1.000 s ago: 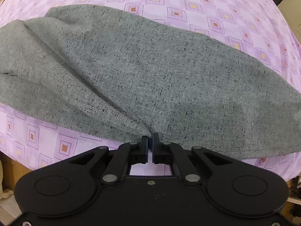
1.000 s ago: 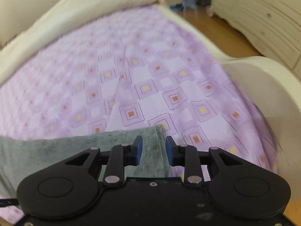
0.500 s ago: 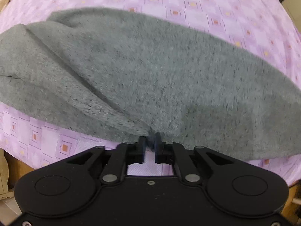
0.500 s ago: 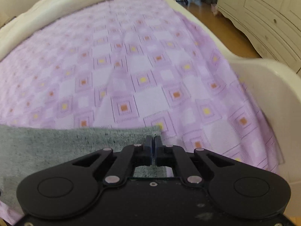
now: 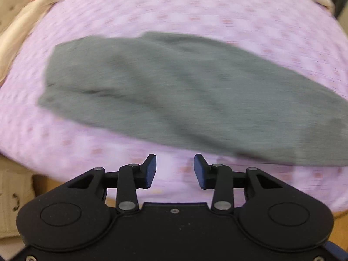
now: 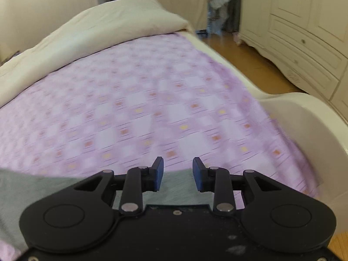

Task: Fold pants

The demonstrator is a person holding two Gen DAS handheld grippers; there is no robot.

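The grey pants [image 5: 174, 95] lie folded lengthwise across the purple patterned bedsheet [image 5: 152, 10]. My left gripper [image 5: 175, 170] hovers above the sheet just short of their near edge, its jaws opening with nothing between them. In the right wrist view one end of the pants [image 6: 180, 187] lies flat below my right gripper [image 6: 178, 173]. Its jaws are opening too and the cloth is free of the pads. Both views are blurred by motion.
A cream duvet [image 6: 97, 30] is bunched at the far end of the bed. The bed's cream footboard [image 6: 308, 117] curves up on the right, with a white wardrobe [image 6: 304, 32] and wooden floor [image 6: 245, 50] beyond. A beige cover [image 5: 19, 26] edges the bed's left.
Both grippers were shut on the pants' edge half a second ago; both have let go and their jaws have spread. The left gripper has pulled back and up, so more of the pants shows.
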